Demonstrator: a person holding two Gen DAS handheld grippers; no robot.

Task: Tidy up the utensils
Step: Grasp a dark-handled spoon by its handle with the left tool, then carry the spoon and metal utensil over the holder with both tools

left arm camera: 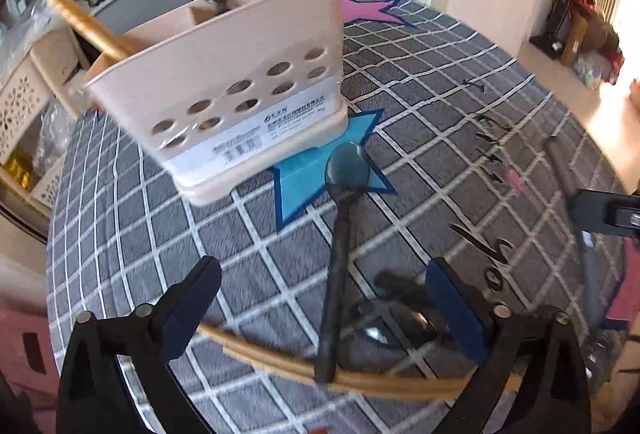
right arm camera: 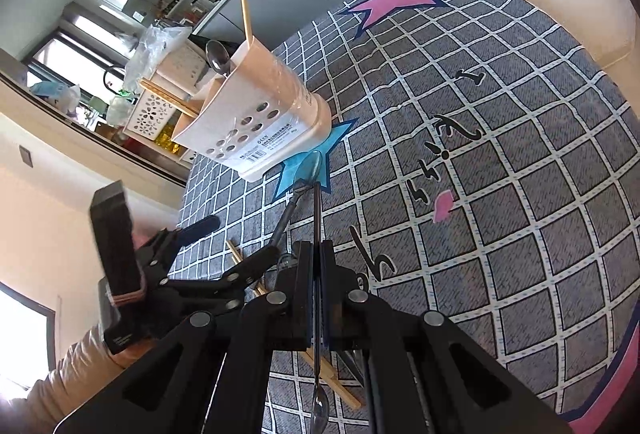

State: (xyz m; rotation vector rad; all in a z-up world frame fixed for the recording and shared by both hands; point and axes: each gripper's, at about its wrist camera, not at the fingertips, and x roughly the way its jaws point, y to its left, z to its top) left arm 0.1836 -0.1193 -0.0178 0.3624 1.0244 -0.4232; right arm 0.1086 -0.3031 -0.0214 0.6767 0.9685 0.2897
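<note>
**Two Grippers, One Spoon in Transit**

Two grippers worked over the rug point(left arm camera: 440, 105). Ordered left to right in the left wrist view:

1. Holder point(left arm camera: 224, 81). It stood on the rug at upper left, partly over a blue star point(left arm camera: 304, 177). It already contained a gold handle point(left arm camera: 88, 25), a spoon and a chopstick, standing so their ends could be reached from above.

2. Left gripper point(left arm camera: 324, 302). Its jaws were spread wide and held nothing. It hovered above a black spoon point(left arm camera: 340, 234) and a chopstick point(left arm camera: 320, 374) lying loose on the rug, probably lined up for the next pick.

3. Right gripper point(right arm camera: 316, 266). Its jaws were closed on a thin spoon point(right arm camera: 317, 218), clamped mid-handle with one end pointing toward the holder, which suited a drop into a compartment. A second bowl point(right arm camera: 320, 410) showed below the jaws; whether it belonged to the same utensil could not be determined.
</note>
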